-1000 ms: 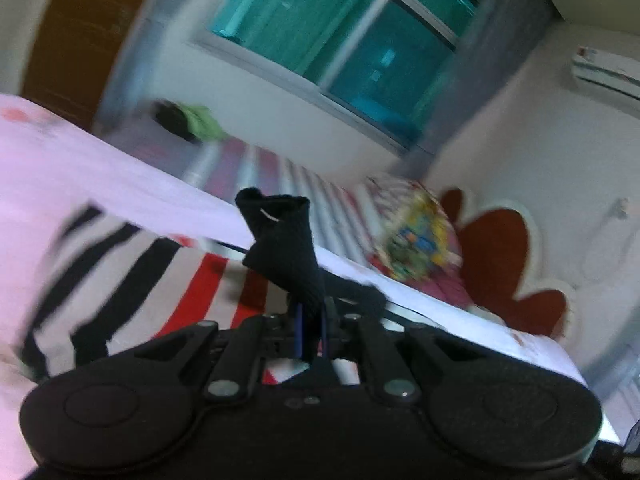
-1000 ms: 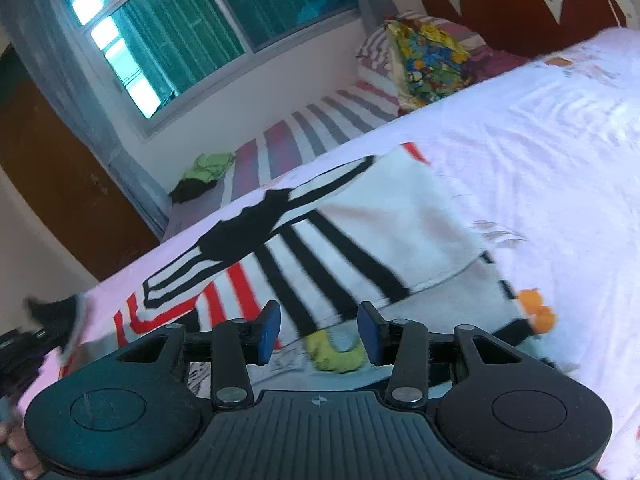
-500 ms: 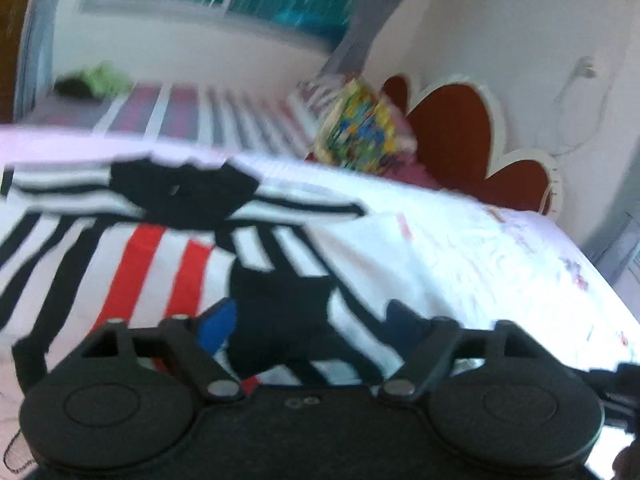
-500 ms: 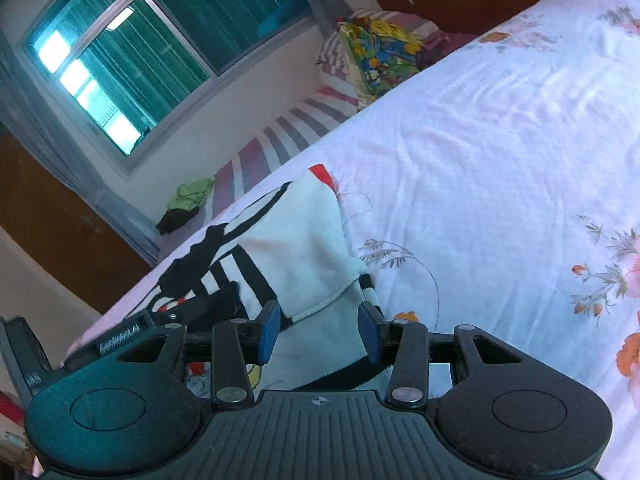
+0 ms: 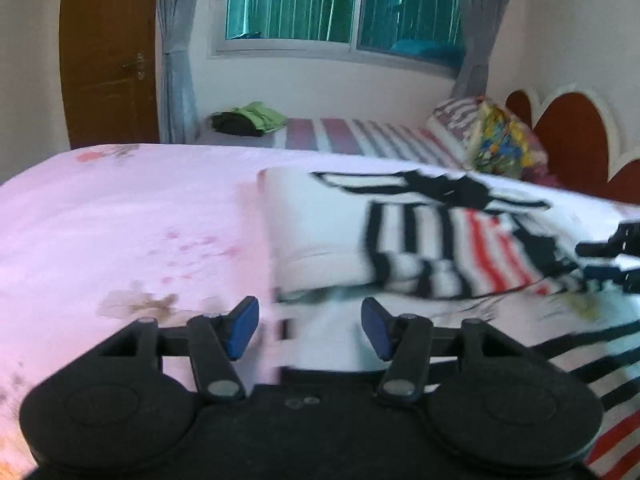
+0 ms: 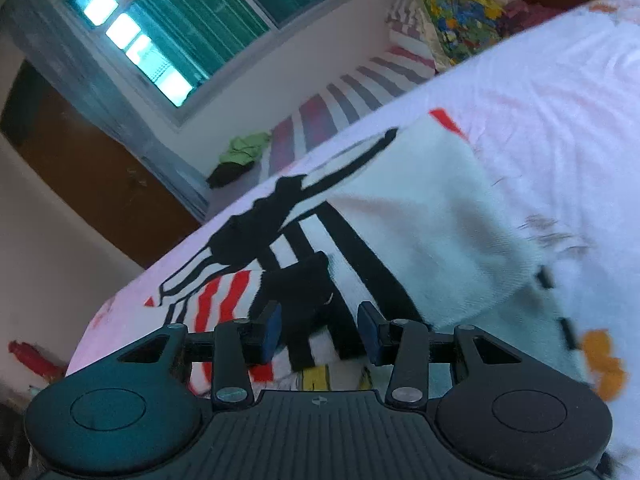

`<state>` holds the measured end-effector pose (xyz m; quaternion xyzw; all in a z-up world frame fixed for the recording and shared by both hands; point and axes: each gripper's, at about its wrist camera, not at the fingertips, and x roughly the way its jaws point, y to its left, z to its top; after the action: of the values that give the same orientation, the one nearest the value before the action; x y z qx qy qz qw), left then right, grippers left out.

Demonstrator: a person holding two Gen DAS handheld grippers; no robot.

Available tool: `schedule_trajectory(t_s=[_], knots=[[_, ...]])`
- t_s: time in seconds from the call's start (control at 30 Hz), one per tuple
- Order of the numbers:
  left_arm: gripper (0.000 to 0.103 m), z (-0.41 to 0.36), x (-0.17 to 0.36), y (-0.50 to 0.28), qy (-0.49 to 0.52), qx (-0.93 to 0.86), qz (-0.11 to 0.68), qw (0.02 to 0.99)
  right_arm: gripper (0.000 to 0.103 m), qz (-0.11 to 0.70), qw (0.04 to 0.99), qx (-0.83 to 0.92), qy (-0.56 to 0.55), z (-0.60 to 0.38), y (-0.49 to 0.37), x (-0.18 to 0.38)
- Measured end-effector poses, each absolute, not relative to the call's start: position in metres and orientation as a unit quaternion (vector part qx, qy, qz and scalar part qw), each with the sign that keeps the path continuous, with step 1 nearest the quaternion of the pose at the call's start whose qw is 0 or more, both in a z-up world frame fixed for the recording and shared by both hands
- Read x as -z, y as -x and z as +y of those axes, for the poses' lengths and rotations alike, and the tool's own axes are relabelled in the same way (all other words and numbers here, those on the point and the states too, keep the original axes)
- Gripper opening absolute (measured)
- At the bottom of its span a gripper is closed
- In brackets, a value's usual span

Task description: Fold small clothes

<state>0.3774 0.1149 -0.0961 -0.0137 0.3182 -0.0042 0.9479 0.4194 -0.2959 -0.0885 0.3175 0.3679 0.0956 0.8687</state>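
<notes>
A small white garment with black and red stripes (image 5: 420,236) lies partly folded on the floral bedsheet (image 5: 120,220). My left gripper (image 5: 310,328) is open and empty, low over the garment's near left edge. The garment also shows in the right wrist view (image 6: 420,216), with a black sleeve cuff (image 6: 308,284) lying on top. My right gripper (image 6: 318,334) is open, its jaws on either side of that black cuff, just above the cloth. The right gripper's fingers (image 5: 608,248) also show at the right edge of the left wrist view.
A second bed with a striped sheet (image 5: 360,136) stands under the window, with a green and black clothes pile (image 5: 248,118) on it. A colourful pillow (image 5: 500,144) leans by the red headboard (image 5: 568,136). A wooden door (image 5: 108,52) is at the left.
My left gripper let go of the black sleeve it held, opened, and swung left to the garment's edge. My right gripper moved over the black cuff, still open.
</notes>
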Motion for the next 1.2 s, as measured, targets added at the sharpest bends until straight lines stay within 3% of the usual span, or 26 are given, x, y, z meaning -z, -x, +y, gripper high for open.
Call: schedule_trajectory(t_s=[0.17, 0.2, 0.23, 0.27, 0.43, 0.67, 0.8, 0.9, 1.07, 1.2], knots=[[0.05, 0.114, 0.11, -0.403, -0.003, 0.027, 0.341, 0.94, 0.042, 0.378, 0.88, -0.119, -0.261, -0.27, -0.434, 0.092], [0.047, 0.11, 0.112, -0.407, -0.008, 0.036, 0.338, 0.94, 0.038, 0.379, 0.882, -0.119, -0.252, -0.266, -0.435, 0.091], [0.045, 0.107, 0.112, -0.408, -0.026, 0.033, 0.329, 0.944, 0.027, 0.381, 0.886, -0.117, -0.237, -0.262, -0.436, 0.091], [0.045, 0.106, 0.112, -0.411, -0.035, 0.024, 0.322, 0.946, 0.009, 0.386, 0.887, -0.116, -0.225, -0.259, -0.438, 0.092], [0.022, 0.122, 0.117, -0.419, 0.0, 0.025, 0.336, 0.941, 0.007, 0.372, 0.899, -0.114, -0.203, -0.256, -0.437, 0.087], [0.019, 0.125, 0.12, -0.422, 0.012, 0.039, 0.344, 0.938, 0.007, 0.316, 0.926, -0.122, -0.165, -0.261, -0.43, 0.052], [0.019, 0.125, 0.122, -0.423, -0.002, 0.044, 0.353, 0.934, 0.007, 0.346, 0.918, -0.106, -0.165, -0.267, -0.434, 0.07], [0.024, 0.13, 0.12, -0.422, -0.002, 0.057, 0.366, 0.929, 0.007, 0.396, 0.899, -0.099, -0.162, -0.265, -0.439, 0.094], [0.035, 0.143, 0.088, -0.393, 0.027, 0.086, 0.317, 0.944, 0.008, 0.337, 0.923, -0.071, -0.175, -0.277, -0.421, 0.067], [0.068, 0.12, 0.085, -0.416, 0.047, 0.104, 0.3, 0.947, 0.008, 0.337, 0.928, -0.102, -0.12, -0.245, -0.429, 0.064]])
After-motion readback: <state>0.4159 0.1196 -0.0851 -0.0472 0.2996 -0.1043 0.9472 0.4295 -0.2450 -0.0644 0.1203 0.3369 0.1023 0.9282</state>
